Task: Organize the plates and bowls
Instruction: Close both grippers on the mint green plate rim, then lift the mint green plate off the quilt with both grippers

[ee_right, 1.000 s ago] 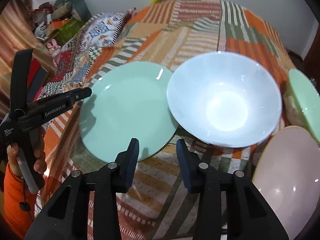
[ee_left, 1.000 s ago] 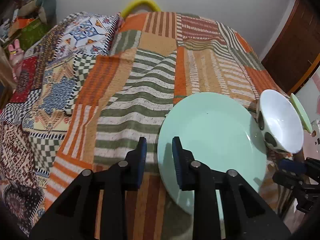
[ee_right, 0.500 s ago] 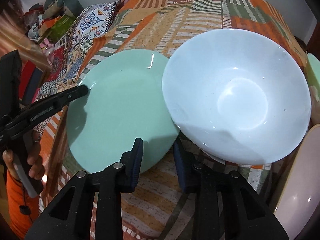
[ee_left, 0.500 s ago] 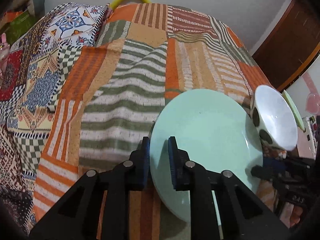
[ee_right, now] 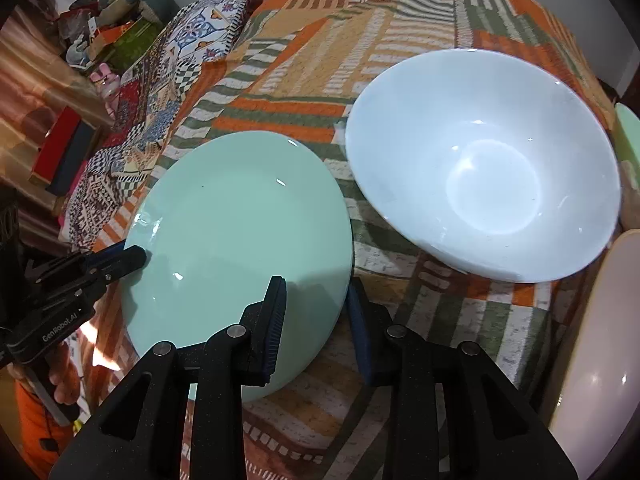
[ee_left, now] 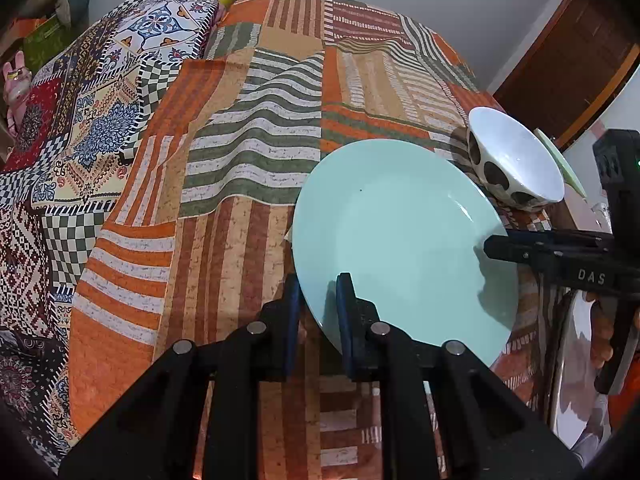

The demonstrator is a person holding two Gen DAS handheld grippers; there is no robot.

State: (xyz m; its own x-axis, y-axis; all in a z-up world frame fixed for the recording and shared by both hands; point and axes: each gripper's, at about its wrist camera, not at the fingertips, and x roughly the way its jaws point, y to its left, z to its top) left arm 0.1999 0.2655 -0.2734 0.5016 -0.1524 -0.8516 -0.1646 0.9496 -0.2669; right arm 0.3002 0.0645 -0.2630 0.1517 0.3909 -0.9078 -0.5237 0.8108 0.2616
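A mint green plate (ee_left: 404, 236) lies on the patchwork cloth; it also shows in the right wrist view (ee_right: 240, 240). My left gripper (ee_left: 318, 300) is shut on the plate's near-left rim, one finger above and one below. My right gripper (ee_right: 316, 300) straddles the plate's opposite rim with its jaws still apart. A white bowl with dark spots outside (ee_left: 516, 156) stands just right of the plate; it also shows in the right wrist view (ee_right: 480, 168).
A pale pink plate (ee_right: 600, 340) lies at the right edge, and a second green dish (ee_right: 628, 132) shows behind the bowl. The striped cloth (ee_left: 256, 132) stretches away behind the plate. Clutter and toys (ee_right: 112, 8) sit at the far left.
My left gripper moved forward and closed on the plate's rim. My right gripper moved left from in front of the bowl to the plate's edge.
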